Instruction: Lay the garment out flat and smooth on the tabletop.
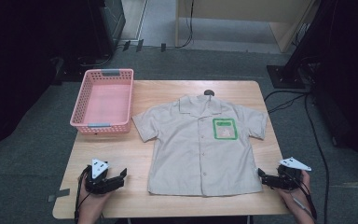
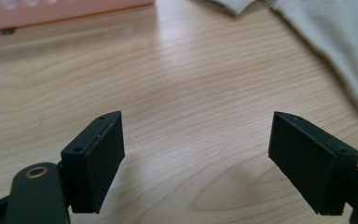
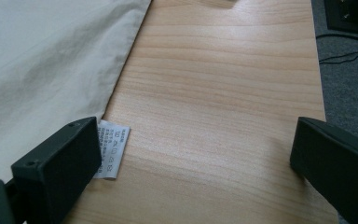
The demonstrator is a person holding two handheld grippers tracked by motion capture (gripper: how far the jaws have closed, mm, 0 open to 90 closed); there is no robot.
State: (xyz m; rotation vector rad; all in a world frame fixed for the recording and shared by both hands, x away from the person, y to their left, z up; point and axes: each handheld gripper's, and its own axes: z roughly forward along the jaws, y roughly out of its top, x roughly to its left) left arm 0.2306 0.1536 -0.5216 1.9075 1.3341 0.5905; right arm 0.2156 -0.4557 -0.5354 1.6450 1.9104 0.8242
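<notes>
A beige short-sleeved shirt (image 1: 200, 144) lies flat on the wooden table (image 1: 121, 154), collar away from me, with a green-edged patch (image 1: 225, 129) on its chest. My left gripper (image 1: 121, 176) rests near the front left of the table, a little left of the shirt's hem, jaws wide open over bare wood (image 2: 193, 135); the shirt's edge (image 2: 335, 51) lies off to its right. My right gripper (image 1: 261, 175) sits at the shirt's lower right corner, open (image 3: 193, 154), with the shirt's side seam (image 3: 56, 65) and a white care label (image 3: 113, 147) beside its left jaw.
An empty pink plastic basket (image 1: 103, 122) stands at the table's back left. Beyond the right table edge lie grey carpet (image 3: 349, 70) and black cables (image 1: 289, 98). A dark stand base (image 1: 284, 74) sits on the floor at the back right.
</notes>
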